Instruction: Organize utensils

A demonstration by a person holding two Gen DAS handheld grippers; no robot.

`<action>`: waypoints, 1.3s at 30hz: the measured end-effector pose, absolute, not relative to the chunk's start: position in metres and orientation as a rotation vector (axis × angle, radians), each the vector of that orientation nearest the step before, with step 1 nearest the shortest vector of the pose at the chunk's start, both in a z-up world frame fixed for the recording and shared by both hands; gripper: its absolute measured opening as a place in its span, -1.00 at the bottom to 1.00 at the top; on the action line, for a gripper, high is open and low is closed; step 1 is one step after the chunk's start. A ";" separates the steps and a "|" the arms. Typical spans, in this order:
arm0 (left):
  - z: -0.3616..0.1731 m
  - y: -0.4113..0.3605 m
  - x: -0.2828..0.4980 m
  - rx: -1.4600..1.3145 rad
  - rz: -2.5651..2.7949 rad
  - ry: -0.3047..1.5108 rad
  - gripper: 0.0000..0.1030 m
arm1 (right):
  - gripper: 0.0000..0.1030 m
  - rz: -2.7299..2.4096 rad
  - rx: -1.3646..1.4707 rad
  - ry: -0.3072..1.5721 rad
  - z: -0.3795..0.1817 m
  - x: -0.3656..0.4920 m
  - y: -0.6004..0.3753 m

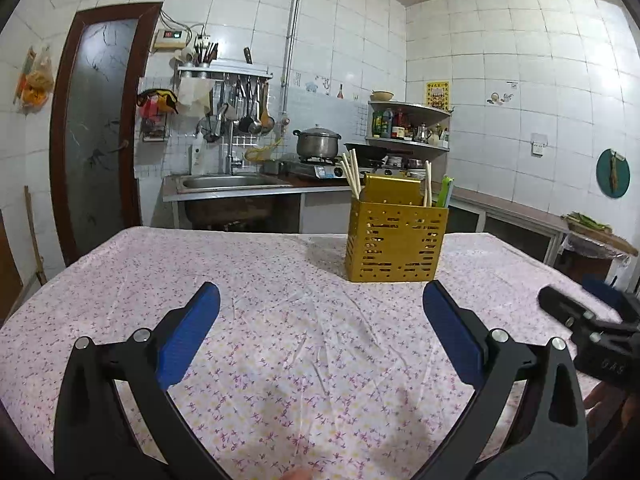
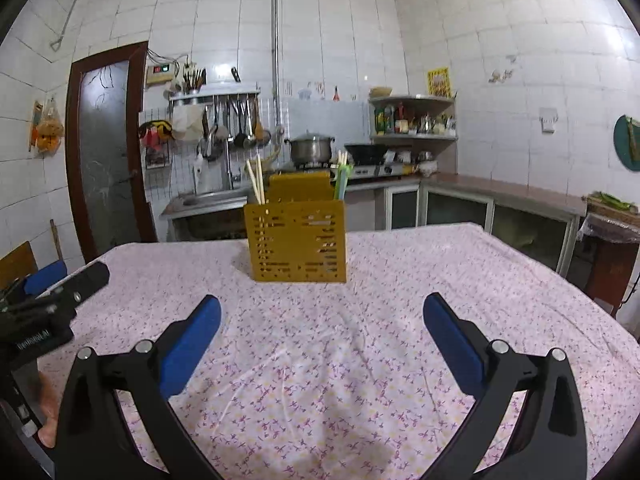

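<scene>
Standing well ahead of both spread, empty fingers (image 1: 452, 332) (image 2: 454, 344): yellow utensil holder (image 1: 396, 240) (image 2: 298, 240), chopsticks (image 1: 351, 176) inside.

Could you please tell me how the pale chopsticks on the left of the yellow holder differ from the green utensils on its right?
The pale chopsticks are cream-coloured, while the green utensils are green. The chopsticks lean to the left out of the yellow holder; the green utensils stand closer to upright. The chopsticks sit at the holder's left end, the green ones at its right end. Both stick up above the rim, and neither open claw touches them.
</scene>
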State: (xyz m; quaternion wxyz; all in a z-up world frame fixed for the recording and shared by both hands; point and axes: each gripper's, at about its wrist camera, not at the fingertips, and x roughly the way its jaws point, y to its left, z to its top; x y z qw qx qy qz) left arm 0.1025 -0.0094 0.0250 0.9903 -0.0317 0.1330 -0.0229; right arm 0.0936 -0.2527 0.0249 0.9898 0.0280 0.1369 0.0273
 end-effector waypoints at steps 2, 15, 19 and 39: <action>0.019 -0.010 0.101 -0.062 -0.023 0.267 0.90 | 0.92 0.052 0.056 0.249 0.024 0.091 -0.253; 0.014 -0.019 0.094 -0.009 -0.005 0.234 0.91 | 0.92 0.046 0.045 0.227 0.021 0.091 -0.249; 0.016 -0.020 0.090 -0.003 -0.005 0.216 0.91 | 0.92 0.043 0.028 0.223 0.021 0.090 -0.247; 0.015 -0.015 0.092 -0.015 -0.003 0.230 0.91 | 0.92 0.018 0.019 0.224 0.019 0.087 -0.244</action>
